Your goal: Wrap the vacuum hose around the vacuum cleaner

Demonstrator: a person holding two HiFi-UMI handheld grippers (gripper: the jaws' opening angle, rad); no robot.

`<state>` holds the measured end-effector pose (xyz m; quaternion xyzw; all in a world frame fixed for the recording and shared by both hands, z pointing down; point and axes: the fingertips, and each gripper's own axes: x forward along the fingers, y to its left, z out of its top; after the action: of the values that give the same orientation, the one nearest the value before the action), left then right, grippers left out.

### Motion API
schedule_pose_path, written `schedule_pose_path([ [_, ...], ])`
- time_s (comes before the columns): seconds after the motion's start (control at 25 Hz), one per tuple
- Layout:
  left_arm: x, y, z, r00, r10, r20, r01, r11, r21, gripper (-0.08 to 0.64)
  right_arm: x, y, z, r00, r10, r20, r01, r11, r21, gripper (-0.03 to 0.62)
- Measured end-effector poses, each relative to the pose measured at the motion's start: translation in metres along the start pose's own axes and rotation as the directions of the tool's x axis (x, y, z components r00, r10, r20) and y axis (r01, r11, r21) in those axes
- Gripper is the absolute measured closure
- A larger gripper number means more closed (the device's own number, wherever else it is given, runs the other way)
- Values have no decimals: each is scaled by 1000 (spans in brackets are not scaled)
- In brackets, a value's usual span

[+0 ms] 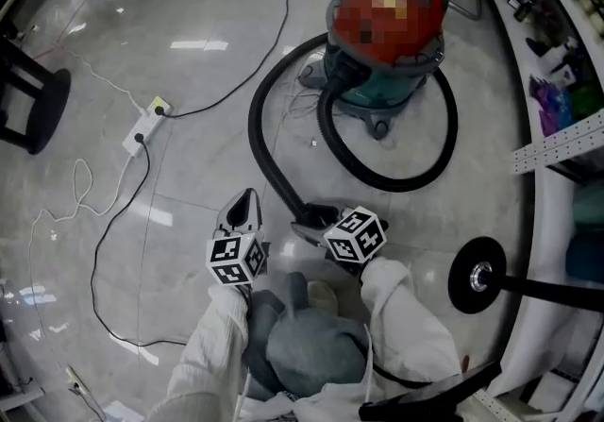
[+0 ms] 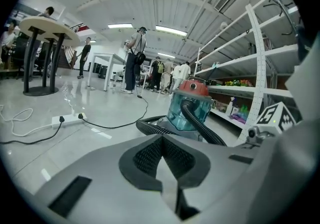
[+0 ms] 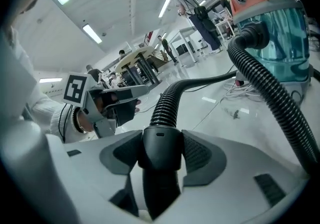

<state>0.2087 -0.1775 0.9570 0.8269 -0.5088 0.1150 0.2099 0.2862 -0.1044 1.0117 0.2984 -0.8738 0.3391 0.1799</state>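
The vacuum cleaner (image 1: 382, 80) (image 2: 190, 107) (image 3: 272, 32), teal with a red top, stands on the grey floor ahead. Its black ribbed hose (image 1: 269, 160) (image 2: 200, 123) (image 3: 170, 100) leaves the body, loops across the floor and comes back toward me. My right gripper (image 1: 314, 219) (image 3: 161, 153) is shut on the hose's smooth black end cuff (image 3: 161, 145), low near the floor. Just to its left, my left gripper (image 1: 247, 203) (image 2: 160, 143) (image 3: 125, 97) hovers with its pads together and nothing between them. It points toward the vacuum cleaner.
A white power strip (image 1: 146, 127) with black and white cables lies on the floor at the left. A black round stand base (image 1: 481, 274) sits close on the right, beside metal shelving (image 1: 566, 142). A dark table base (image 1: 38, 109) is at far left. People (image 2: 135, 60) stand far off.
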Motion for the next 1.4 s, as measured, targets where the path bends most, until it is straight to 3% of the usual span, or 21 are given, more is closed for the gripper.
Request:
schedule_pose_path([
  [0.36, 32, -19, -45, 992, -109, -66, 112, 993, 48, 560, 29, -66, -45, 981, -71, -181, 44, 988, -149, 351],
  [0.56, 39, -2, -64, 992, -93, -84, 96, 995, 35, 560, 54, -93, -69, 971, -92, -222, 48, 980, -194, 351],
  [0.84, 33, 20, -78, 996, -49, -80, 47, 999, -26, 560, 66, -121, -106, 925, -176, -336, 78, 955, -287, 351],
  [1.12, 37, 10, -85, 991, -91, -103, 92, 996, 9, 560, 72, -148, -128, 882, -209, -423, 83, 951, -297, 350],
  [1.4, 33, 22, -74, 994, -69, -83, 69, 998, 1, 560, 74, -148, -120, 877, -258, -405, 116, 932, -343, 319],
])
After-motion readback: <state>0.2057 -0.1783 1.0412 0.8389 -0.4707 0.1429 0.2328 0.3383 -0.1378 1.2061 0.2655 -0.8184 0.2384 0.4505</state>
